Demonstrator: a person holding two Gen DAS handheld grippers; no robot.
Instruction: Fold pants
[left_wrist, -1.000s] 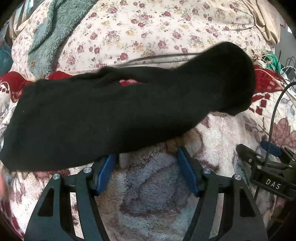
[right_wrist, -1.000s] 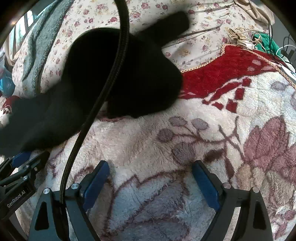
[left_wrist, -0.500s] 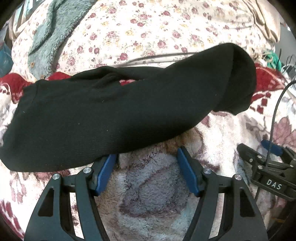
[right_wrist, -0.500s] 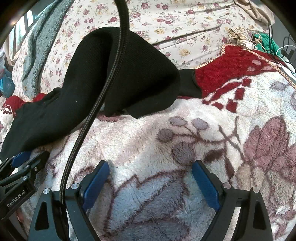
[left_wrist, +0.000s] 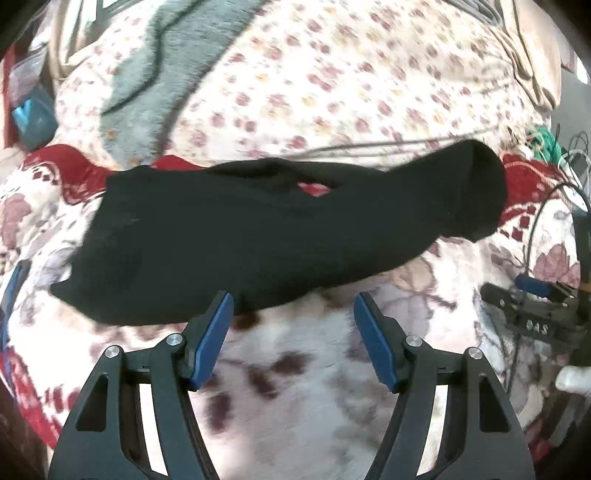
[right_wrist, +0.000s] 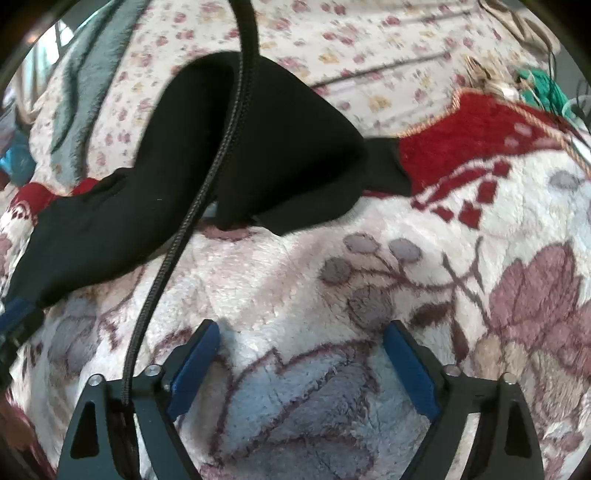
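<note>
The black pants (left_wrist: 258, 236) lie in a loose heap across the plush floral blanket (left_wrist: 295, 387), with a bulging fold at the right end. My left gripper (left_wrist: 291, 306) is open and empty, its fingertips just short of the pants' near edge. In the right wrist view the pants (right_wrist: 266, 155) lie to the upper left. My right gripper (right_wrist: 301, 339) is open and empty over bare blanket (right_wrist: 406, 277), well short of the pants. The right gripper also shows at the right edge of the left wrist view (left_wrist: 532, 299).
A black braided cable (right_wrist: 192, 206) hangs across the right wrist view, over the pants. A flowered sheet (left_wrist: 332, 81) and a grey-green fleece (left_wrist: 155, 74) lie behind. Tangled cords and green wire (right_wrist: 535, 85) sit at the far right.
The pants have settled from a blurred, moving heap onto the blanket. My left gripper has drawn back a little from the pants. My right gripper has held its place.
</note>
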